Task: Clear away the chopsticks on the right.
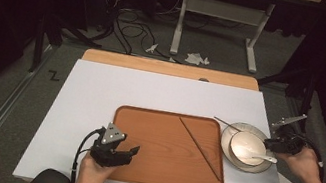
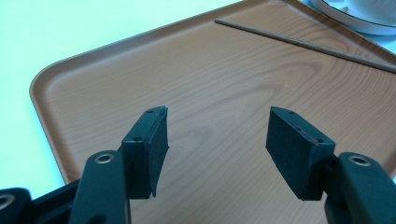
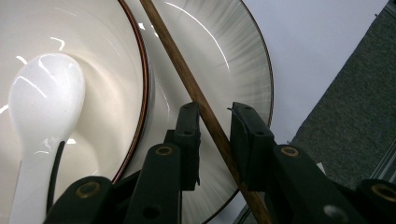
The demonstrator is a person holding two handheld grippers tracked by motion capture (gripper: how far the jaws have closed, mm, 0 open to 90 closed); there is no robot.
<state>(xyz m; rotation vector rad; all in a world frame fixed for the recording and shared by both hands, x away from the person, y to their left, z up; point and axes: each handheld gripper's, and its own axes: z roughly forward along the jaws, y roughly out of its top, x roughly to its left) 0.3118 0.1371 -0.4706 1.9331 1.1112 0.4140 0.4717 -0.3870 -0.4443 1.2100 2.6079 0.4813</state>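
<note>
Black jaws of the right hand-held gripper [image 3: 214, 121] straddle a chopstick [image 3: 196, 100] lying across the plate [image 3: 233, 60] rim, not yet pinching; an off-centre squeeze could roll it away. Left hand-held gripper [image 2: 217, 135] hangs spread above the tray [image 2: 60, 79].

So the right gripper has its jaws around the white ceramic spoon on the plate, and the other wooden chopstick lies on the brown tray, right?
Not the spoon: the right gripper view shows the right gripper straddling a wooden chopstick across the grey-rimmed plate. The white ceramic spoon lies in the bowl. The other chopstick is on the brown tray.
</note>
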